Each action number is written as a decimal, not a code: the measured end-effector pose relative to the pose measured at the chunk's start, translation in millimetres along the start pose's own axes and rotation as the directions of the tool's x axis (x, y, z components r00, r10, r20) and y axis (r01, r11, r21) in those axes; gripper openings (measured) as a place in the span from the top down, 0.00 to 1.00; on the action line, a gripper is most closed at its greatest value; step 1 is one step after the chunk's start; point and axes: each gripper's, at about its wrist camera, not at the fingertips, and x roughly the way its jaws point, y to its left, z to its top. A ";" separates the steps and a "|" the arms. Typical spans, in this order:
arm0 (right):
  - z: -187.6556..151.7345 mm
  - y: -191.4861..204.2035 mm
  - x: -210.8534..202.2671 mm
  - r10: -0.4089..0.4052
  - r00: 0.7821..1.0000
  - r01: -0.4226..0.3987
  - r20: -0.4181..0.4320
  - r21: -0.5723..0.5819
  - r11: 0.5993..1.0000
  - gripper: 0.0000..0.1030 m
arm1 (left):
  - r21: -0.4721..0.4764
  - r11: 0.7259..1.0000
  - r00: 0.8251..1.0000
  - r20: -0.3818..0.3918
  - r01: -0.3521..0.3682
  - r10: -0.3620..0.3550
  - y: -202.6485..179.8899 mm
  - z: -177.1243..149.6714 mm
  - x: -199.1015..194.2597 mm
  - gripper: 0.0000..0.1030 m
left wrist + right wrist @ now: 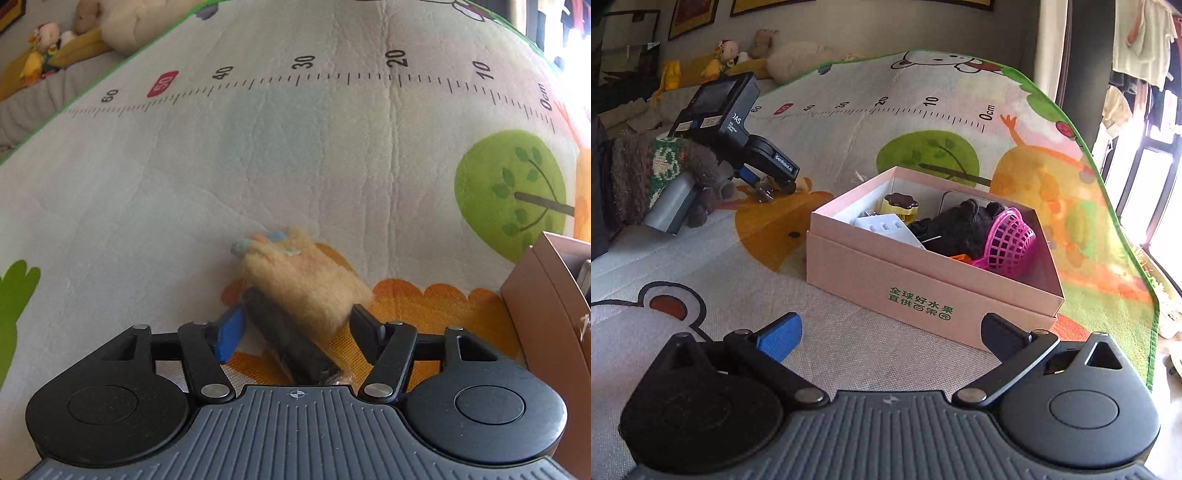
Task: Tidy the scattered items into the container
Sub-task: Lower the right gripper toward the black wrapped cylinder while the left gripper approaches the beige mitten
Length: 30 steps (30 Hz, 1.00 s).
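Left gripper [295,314] closed on light, squashy fuzzy toy [306,277], best pinched at stiff dark handle [288,339]; right gripper [892,321] wide open, empty.

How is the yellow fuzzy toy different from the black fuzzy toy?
The yellow fuzzy toy is pale yellow, and the black fuzzy toy is dark all over. The yellow one is out on the play mat, while the black one is already in the pink box. The left gripper pinches the yellow one; nothing holds the black one. Both look soft and fluffy.
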 end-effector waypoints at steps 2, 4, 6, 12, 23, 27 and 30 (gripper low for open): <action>2.2 0.3 -3.4 -0.004 1.000 0.004 0.011 -0.001 1.000 0.00 | 0.030 0.999 1.000 -0.001 0.017 -0.017 -0.3 -2.7 -6.4 0.66; 4.2 1.8 -8.8 -0.003 1.000 0.003 0.022 -0.006 1.000 0.00 | 0.059 0.997 0.999 -0.001 0.042 -0.042 -0.8 -7.6 -15.0 0.69; 6.9 4.0 -14.5 -0.008 0.999 0.009 0.034 -0.019 1.000 0.00 | 0.096 0.994 0.998 0.005 0.058 -0.059 -3.3 -15.1 -25.7 0.72; 10.4 7.4 -32.2 -0.029 0.998 0.031 0.059 -0.031 0.999 0.00 | 0.198 0.964 0.982 0.013 0.180 -0.186 -13.6 -53.7 -79.6 0.79; 4.3 15.8 -49.9 -0.024 0.999 0.025 0.047 -0.028 0.999 0.00 | 0.337 0.765 0.829 -0.100 0.548 -0.550 -48.7 -139.1 -186.2 0.61; 10.6 30.7 -40.2 0.028 0.999 -0.026 0.032 -0.042 0.999 0.01 | 0.329 0.820 0.876 -0.052 0.468 -0.479 -37.2 -137.2 -189.6 0.35; 22.1 45.9 -20.2 0.142 0.989 -0.142 -0.031 -0.003 0.990 0.22 | 0.218 0.920 0.940 0.036 0.325 -0.340 -5.8 -121.6 -184.2 0.04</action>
